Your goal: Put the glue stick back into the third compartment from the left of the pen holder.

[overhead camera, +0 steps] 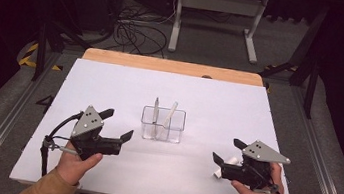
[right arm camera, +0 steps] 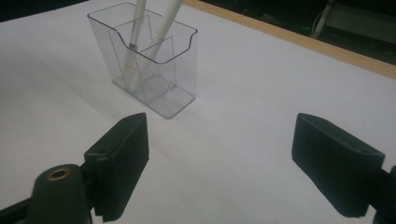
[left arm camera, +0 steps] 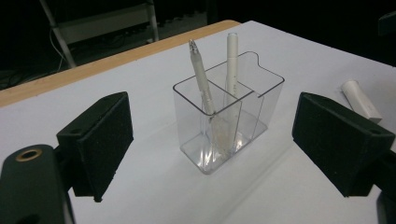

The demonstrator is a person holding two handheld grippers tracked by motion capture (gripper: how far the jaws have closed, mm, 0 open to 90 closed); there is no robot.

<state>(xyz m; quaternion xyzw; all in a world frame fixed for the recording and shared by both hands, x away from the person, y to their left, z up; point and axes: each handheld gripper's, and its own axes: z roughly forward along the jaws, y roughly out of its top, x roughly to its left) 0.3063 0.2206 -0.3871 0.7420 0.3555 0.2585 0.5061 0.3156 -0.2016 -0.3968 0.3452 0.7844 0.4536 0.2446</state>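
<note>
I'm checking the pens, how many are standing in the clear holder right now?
2. The grey-tipped pen and the white pen both stand tilted in the clear holder. A white object lies on the table; it's unclear whether it's a pen.

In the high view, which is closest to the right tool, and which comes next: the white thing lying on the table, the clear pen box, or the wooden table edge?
1. White thing, under the right tool.
2. Clear pen box, mid-table.
3. Wooden table edge, at the back.

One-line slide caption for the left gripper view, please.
Left gripper's open fingers frame a clear divided holder with two white pens upright; a white marker lies beyond.
</note>
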